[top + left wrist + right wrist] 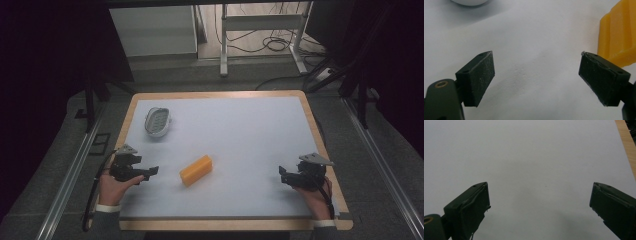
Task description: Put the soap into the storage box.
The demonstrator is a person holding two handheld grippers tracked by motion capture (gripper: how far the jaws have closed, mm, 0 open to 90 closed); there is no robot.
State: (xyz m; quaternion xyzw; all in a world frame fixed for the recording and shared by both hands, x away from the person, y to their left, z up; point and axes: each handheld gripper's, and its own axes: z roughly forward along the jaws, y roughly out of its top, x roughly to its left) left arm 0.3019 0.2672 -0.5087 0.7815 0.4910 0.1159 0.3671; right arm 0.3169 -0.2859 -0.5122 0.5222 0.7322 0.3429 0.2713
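Observation:
A yellow-orange block [196, 170] lies at an angle near the middle front of the white table top [240, 140]. A white oval dish with a ridged inside [157, 121] sits at the back left. My left gripper [150, 172] hovers low at the front left, open, its jaws pointing toward the block a short way off. In the left gripper view the block [619, 35] lies just past the right jaw and the gripper [536, 72] holds nothing. My right gripper [283, 175] is at the front right, open and empty, far from the block; its jaws [539, 202] stand wide over bare table.
The white top has a wooden border [320, 135] all round. Beyond the table's far edge stand a white cabinet [152, 30] and a metal frame with cables on the floor [260, 35]. Rails [380, 150] run along both sides of the table.

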